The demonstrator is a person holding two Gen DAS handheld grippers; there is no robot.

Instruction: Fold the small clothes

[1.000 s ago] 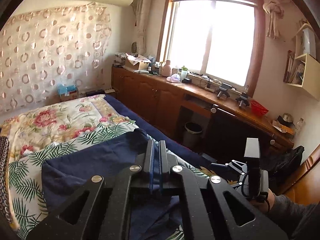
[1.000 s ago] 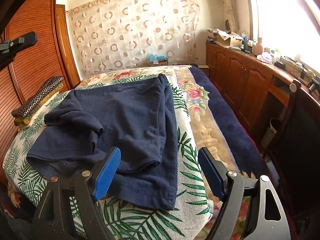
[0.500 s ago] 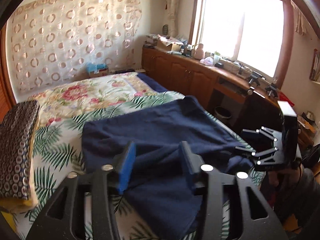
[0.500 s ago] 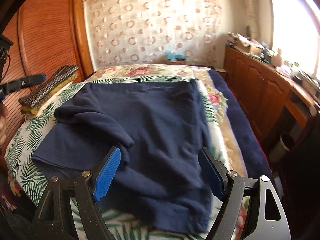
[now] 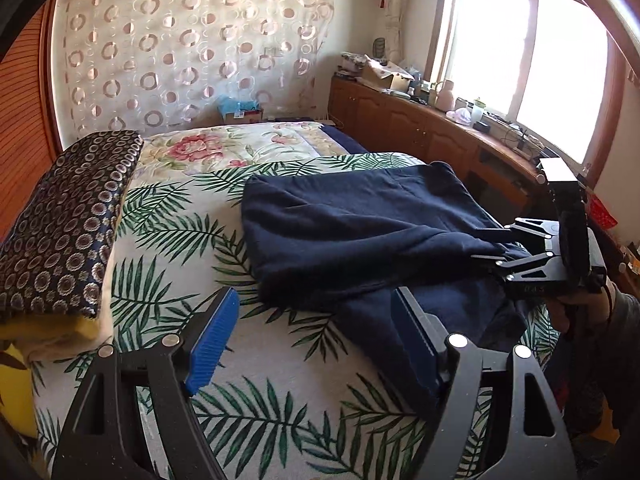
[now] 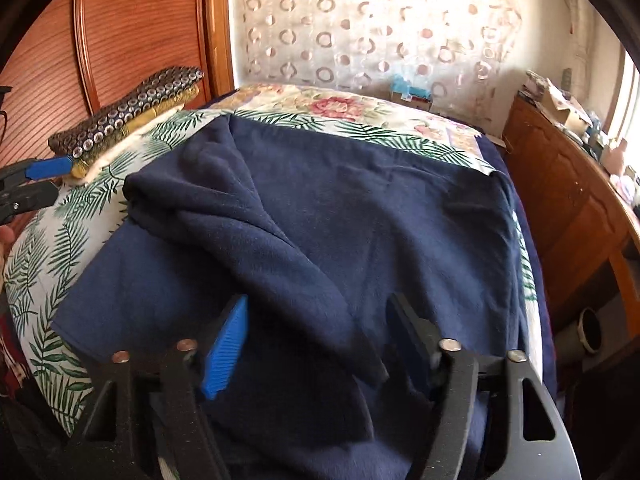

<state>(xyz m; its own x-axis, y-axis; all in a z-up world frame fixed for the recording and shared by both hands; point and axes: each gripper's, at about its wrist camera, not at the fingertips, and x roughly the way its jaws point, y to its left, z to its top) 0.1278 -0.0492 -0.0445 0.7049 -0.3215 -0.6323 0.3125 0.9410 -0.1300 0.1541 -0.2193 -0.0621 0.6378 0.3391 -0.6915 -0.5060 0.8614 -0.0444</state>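
a navy garment (image 6: 320, 216) lies on the bed (image 5: 168, 240), near its window-side edge, one sleeve already folded across its body; the rest is still to fold. the left gripper (image 5: 316, 332) has just opened wide and holds nothing, bedspread between its jaws. the right gripper (image 6: 316, 340) has just been closing around a fold of cloth, not yet pinched. a patterned cushion (image 5: 68, 216) rests well apart, clear of the work.
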